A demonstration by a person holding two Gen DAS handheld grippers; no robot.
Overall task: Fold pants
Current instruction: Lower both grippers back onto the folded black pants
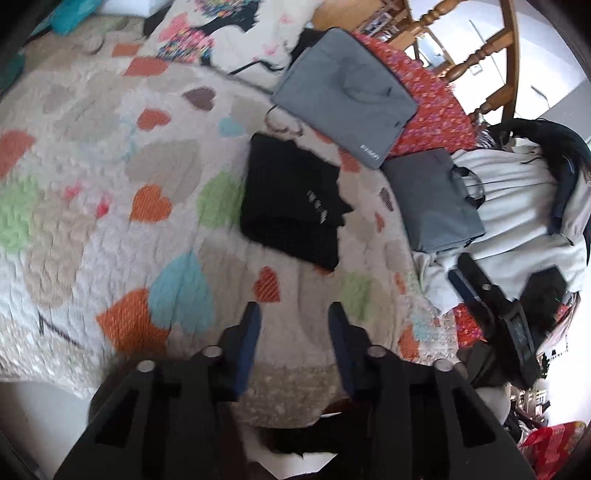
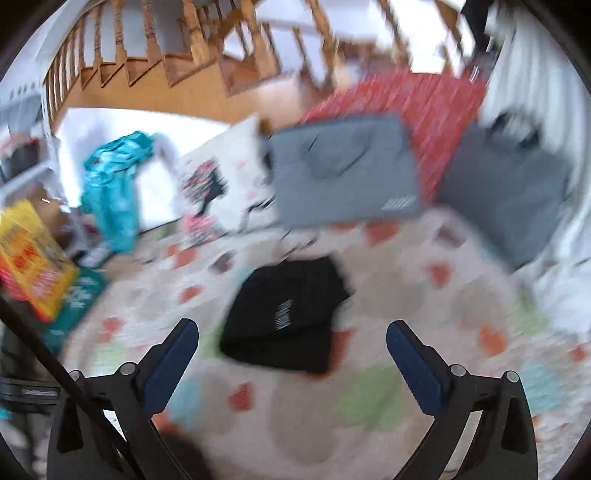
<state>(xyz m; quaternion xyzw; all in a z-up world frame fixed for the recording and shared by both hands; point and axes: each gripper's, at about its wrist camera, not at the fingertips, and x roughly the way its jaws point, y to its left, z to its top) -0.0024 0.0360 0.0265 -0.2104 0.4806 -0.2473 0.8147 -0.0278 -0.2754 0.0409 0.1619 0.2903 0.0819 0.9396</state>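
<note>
Black pants (image 1: 291, 199) lie folded into a compact rectangle on a heart-patterned quilt (image 1: 110, 155). They also show in the blurred right wrist view (image 2: 284, 317). My left gripper (image 1: 293, 314) is open and empty, held above the quilt short of the pants. My right gripper (image 2: 291, 330) is wide open and empty, also short of the pants. The right gripper's body (image 1: 513, 325) shows at the right edge of the left wrist view.
Two grey laptop bags (image 1: 347, 96) (image 1: 436, 199) lie beyond the pants on a red floral cloth (image 1: 436, 107). A printed pillow (image 1: 229, 33), teal cloth (image 2: 114, 192), a yellow box (image 2: 33, 258) and a wooden stair railing (image 2: 147, 48) surround the bed.
</note>
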